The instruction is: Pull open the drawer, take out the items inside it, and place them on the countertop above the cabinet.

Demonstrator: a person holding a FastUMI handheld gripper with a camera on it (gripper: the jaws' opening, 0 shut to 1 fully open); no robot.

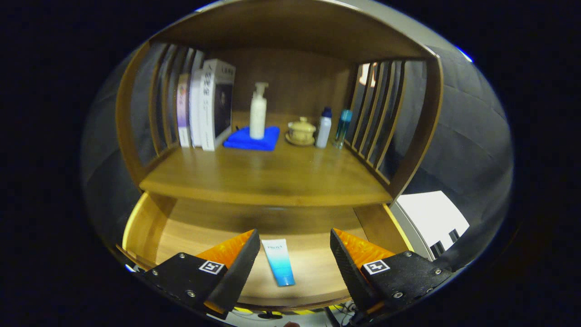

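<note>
The wooden drawer stands pulled open below the countertop. On its floor lies a white-and-blue tube, lengthwise, with its blue end toward me. My gripper hovers above the drawer, open, with one finger on each side of the tube and not touching it. The tube sits between and just below the fingertips.
On the countertop stand several books at the back left, a white pump bottle on a blue cloth, a lidded ceramic jar, a white bottle and a teal bottle. Slatted side walls flank the shelf.
</note>
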